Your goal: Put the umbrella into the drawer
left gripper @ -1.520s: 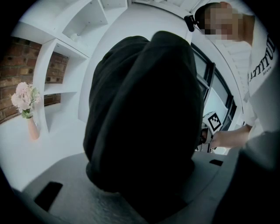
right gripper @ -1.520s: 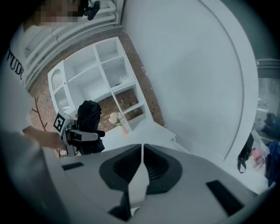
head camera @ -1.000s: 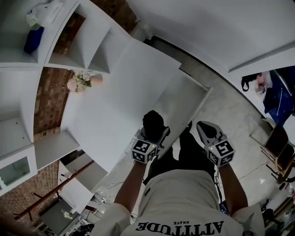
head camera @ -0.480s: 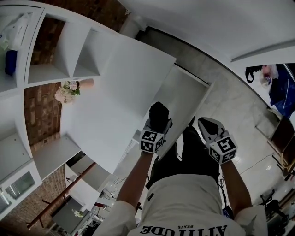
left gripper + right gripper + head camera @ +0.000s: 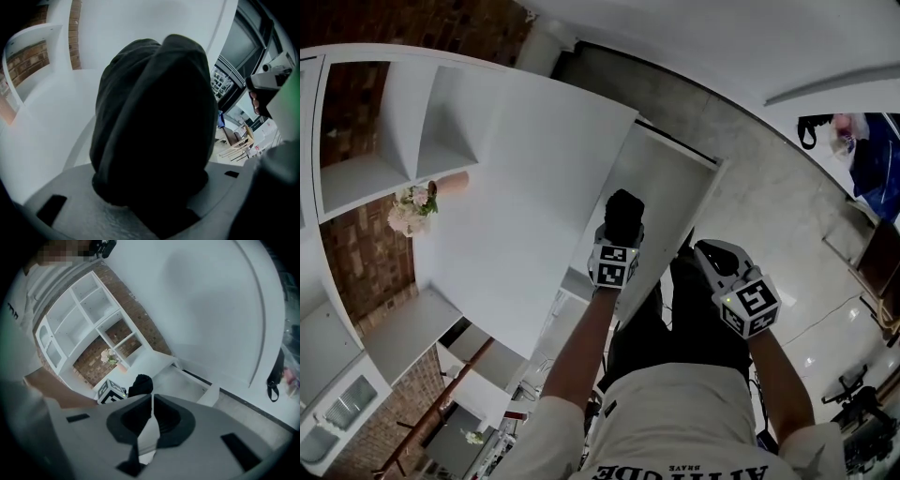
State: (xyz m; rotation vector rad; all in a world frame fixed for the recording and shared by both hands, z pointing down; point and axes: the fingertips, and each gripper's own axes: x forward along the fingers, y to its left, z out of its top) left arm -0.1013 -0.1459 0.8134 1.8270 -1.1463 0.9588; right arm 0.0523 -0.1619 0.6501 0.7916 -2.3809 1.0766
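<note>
A folded black umbrella (image 5: 624, 214) sticks out of my left gripper (image 5: 622, 236), which is shut on it. In the left gripper view the umbrella (image 5: 154, 117) fills the middle and hides the jaw tips. It hangs over the open white drawer (image 5: 675, 178) that juts from the front of the white cabinet. My right gripper (image 5: 711, 255) is to the right of the drawer's front corner, jaws pressed together with nothing between them (image 5: 152, 395). The right gripper view shows the umbrella (image 5: 140, 384) above the drawer (image 5: 190, 380).
The white cabinet top (image 5: 525, 216) lies left of the drawer. White shelves (image 5: 394, 141) stand against a brick wall, with a flower vase (image 5: 414, 208) below them. A blue bag (image 5: 874, 155) hangs at the far right. The person's dark trousers (image 5: 684, 319) are below the grippers.
My left gripper has sunk with the umbrella toward the open drawer and tipped further down. The right gripper has dropped a little. The shelves have slid left in the head view.
</note>
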